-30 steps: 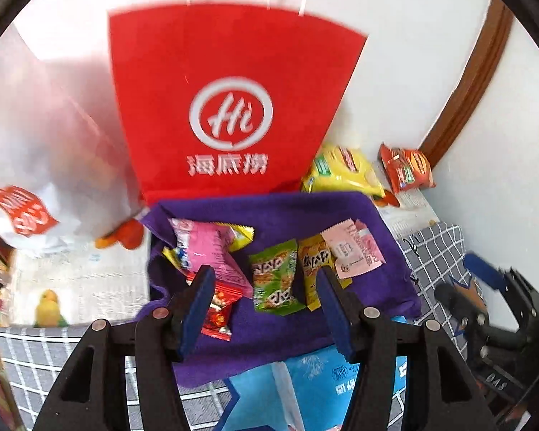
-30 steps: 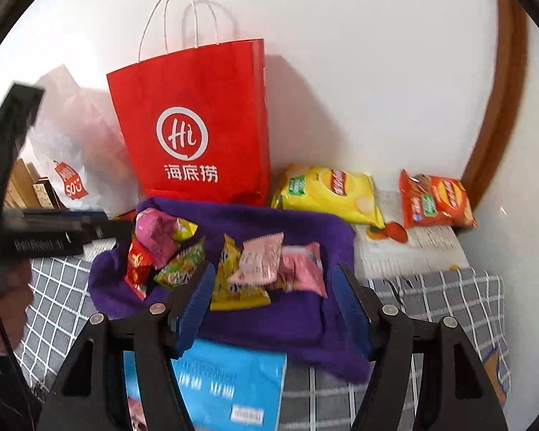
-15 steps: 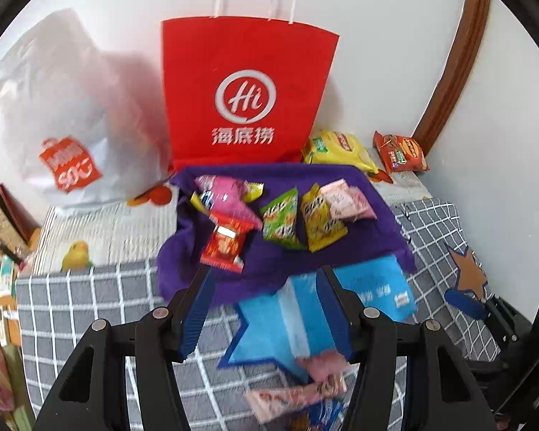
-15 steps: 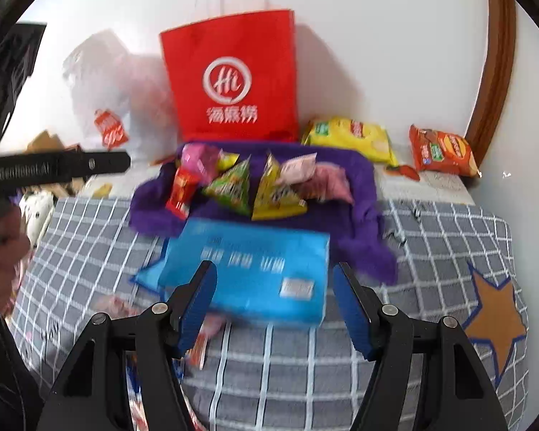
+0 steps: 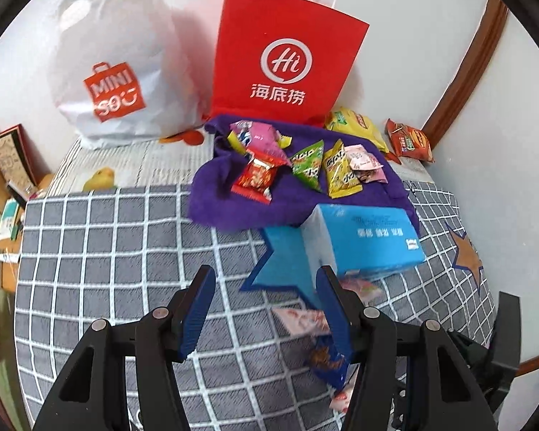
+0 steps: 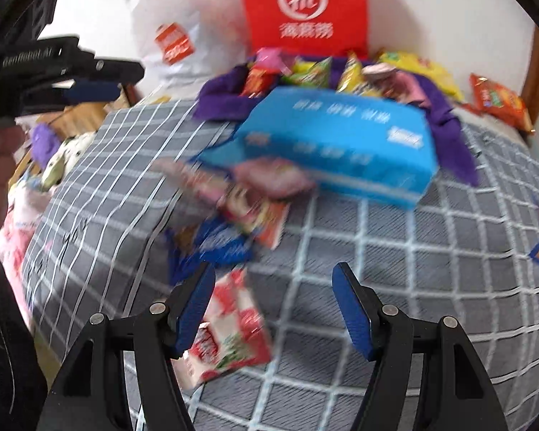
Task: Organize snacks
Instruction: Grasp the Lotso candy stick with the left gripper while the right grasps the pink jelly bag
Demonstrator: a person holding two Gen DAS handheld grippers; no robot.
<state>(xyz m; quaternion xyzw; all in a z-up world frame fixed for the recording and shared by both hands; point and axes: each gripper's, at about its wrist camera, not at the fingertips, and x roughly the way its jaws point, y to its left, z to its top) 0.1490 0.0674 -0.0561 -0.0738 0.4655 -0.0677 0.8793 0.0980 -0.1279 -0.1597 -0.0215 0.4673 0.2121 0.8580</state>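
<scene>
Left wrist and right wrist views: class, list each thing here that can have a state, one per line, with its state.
left hand-held gripper: open, empty.
right hand-held gripper: open, empty.
red paper bag: upright against the wall.
white plastic bag: standing, bulging.
blue box: lying flat on the checked cover.
purple cloth: spread, rumpled, snack packets on it.

Right view motion-blurred; loose snack packets (image 6: 255,208) beside blue box (image 6: 341,143) unreadable.
</scene>
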